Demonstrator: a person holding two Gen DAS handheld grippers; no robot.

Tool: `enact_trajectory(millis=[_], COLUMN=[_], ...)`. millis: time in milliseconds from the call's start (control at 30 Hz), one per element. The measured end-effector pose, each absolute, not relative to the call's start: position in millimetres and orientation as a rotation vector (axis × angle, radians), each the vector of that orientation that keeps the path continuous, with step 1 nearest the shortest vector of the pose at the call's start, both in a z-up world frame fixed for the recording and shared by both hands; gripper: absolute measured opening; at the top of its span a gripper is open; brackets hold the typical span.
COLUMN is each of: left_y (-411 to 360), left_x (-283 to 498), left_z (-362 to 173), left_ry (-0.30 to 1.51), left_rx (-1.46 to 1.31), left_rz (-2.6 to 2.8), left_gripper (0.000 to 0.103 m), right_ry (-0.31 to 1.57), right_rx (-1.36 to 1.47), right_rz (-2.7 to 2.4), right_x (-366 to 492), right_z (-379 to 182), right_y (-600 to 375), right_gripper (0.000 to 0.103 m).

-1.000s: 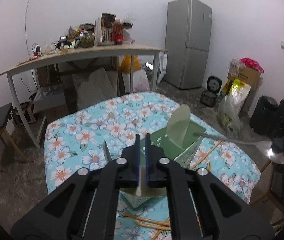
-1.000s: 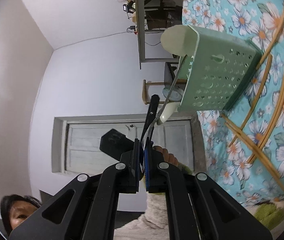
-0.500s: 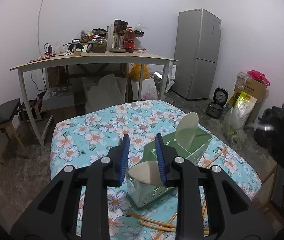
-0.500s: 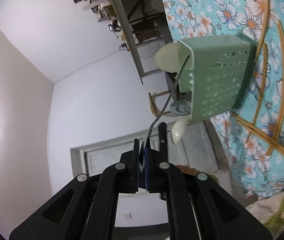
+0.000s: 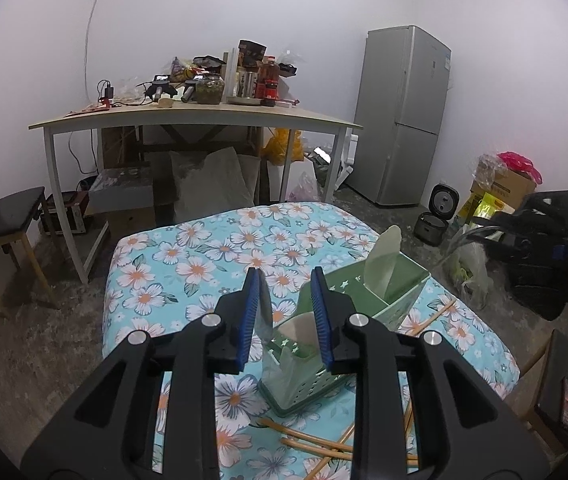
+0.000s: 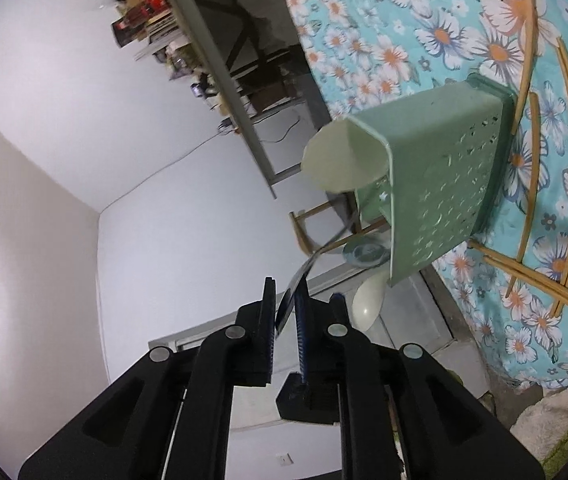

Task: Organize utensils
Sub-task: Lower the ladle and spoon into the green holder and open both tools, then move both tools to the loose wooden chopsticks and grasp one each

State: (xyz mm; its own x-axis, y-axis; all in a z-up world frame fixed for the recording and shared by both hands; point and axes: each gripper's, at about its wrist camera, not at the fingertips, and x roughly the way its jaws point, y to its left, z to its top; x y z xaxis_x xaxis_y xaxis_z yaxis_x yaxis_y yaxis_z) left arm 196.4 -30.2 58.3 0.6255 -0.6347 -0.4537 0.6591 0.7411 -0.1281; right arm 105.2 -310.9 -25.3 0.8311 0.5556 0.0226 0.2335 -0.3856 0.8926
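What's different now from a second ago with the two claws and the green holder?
The left claw opened, letting go of the pale scoop, and backed off from the green utensil holder. The right claw loosened around the metal spoon, whose other end now reaches into the holder. The holder and the chopsticks on the floral cloth stayed put.

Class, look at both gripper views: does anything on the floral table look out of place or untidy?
Yes. Several wooden chopsticks lie scattered and crossed on the floral tablecloth beside the green utensil holder, not standing inside it.
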Motion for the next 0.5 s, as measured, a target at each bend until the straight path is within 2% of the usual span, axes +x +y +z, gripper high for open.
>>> enact_trajectory(millis=[167,367,500], left_y=[-28.0,-23.9,-15.0], left_x=[193.8,193.0,185.6], left_z=[59.3,59.1,60.2], left_ry=[0.501,0.505,0.507], left_rx=[0.053,0.043,0.026], left_rz=[-0.732,-0.716,-0.701], left_gripper=[0.031,0.036,0.041], right_ry=[0.570,0.510,0.470], right_rx=[1.952,1.921,1.847], right_rz=[0.376,0.369,0.399], right_x=[117.2,113.8,96.1], right_z=[-16.4,-1.9,10.9], right_y=[-321.2,-336.8,-344.0], right_gripper=[0.036,0.045,0.048])
